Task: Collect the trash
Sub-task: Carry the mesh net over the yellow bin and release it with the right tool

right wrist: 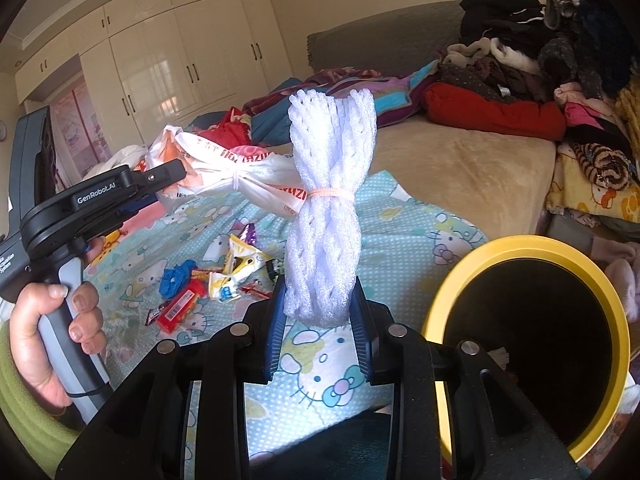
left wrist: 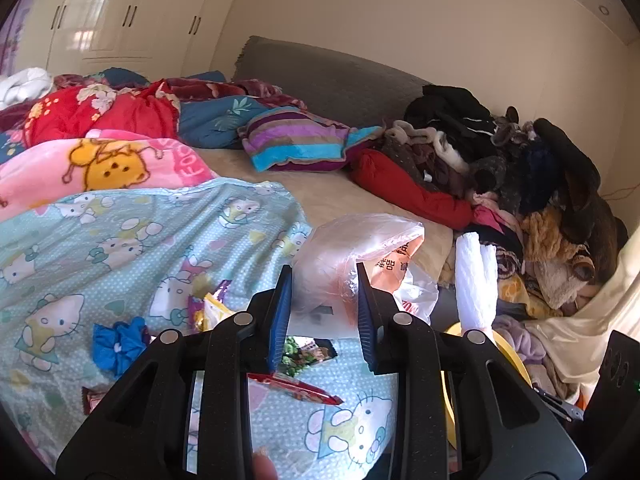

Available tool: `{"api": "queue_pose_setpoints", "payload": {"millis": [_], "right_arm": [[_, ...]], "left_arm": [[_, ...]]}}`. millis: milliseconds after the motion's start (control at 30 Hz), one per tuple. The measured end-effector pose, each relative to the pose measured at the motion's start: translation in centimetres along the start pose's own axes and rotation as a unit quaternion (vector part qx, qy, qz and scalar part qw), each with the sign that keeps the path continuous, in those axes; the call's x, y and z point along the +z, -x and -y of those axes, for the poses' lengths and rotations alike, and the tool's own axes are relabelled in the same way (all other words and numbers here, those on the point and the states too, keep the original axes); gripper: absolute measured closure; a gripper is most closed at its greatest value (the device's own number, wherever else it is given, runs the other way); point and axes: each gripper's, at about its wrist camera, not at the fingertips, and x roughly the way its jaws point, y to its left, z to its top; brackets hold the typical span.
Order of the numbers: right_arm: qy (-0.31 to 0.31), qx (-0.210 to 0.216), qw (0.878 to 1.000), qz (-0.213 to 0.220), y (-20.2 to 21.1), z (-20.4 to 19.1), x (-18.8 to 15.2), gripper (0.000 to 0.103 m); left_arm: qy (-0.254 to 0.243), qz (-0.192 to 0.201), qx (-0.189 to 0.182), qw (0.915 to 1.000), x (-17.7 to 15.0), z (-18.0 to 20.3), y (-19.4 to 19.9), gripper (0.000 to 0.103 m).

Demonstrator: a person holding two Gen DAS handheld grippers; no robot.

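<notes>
Trash is lying scattered on a pale blue cartoon-cat sheet (right wrist: 400, 240) covering the near part of a bed. The loose pieces include a red wrapper (right wrist: 180, 307), a yellow-and-white packet (right wrist: 240, 264), a crumpled blue scrap (right wrist: 176, 276) and a purple wrapper (right wrist: 249, 235), all clustered close together at the left of the right wrist view.

The right gripper (right wrist: 319, 308) is pinching the lower end of a white foam net (right wrist: 330, 200), which is standing upright between its blue pads. The net is bundled and tied around the middle with a thin pink band (right wrist: 330, 193). Just to the right of this gripper, a yellow-rimmed bin (right wrist: 444, 292) with a dark inside is sitting at the near edge of the bed.

The left gripper (left wrist: 324, 312) is holding a thin plastic bag (left wrist: 352, 256) with orange print; its jaws are narrow and closing on the crumpled film, which is bulging up and away from them. In the right wrist view this bag (right wrist: 224, 168) is hanging left of the net, knotted in the middle, and a hand (right wrist: 52, 332) is gripping the left gripper's handle at the far left.

Farther back, bright blankets (left wrist: 100, 160) are piling up on the left, a striped pillow (left wrist: 296, 140) is lying in the middle, and a heap of dark clothes (left wrist: 500, 160) is filling the right side. Cream wardrobes (right wrist: 160, 60) are standing against the far wall.
</notes>
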Motion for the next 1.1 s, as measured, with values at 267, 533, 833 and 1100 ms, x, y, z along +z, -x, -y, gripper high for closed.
{"api": "queue_pose_setpoints", "payload": {"millis": [267, 533, 833, 1100], "right_arm": [[-0.020, -0.020, 1.000, 0.003, 1.1, 2.4, -0.2, 0.075], [-0.041, -0.048, 0.998, 0.011, 2.0, 5.0, -0.3, 0.074], [-0.048, -0.090, 0.995, 0.021, 2.5, 7.8, -0.4, 0.074], [-0.073, -0.130, 0.989, 0.012, 2.3, 11.0, -1.5, 0.074]], "left_arm": [[-0.019, -0.006, -0.009, 0.9998, -0.7, 2.1, -0.4, 0.080], [-0.031, -0.016, -0.020, 0.9992, -1.4, 4.0, -0.9, 0.080], [-0.053, -0.028, -0.037, 0.9975, -2.5, 6.2, -1.4, 0.080], [-0.068, -0.043, -0.049, 0.9955, -3.7, 8.1, -2.1, 0.080]]}}
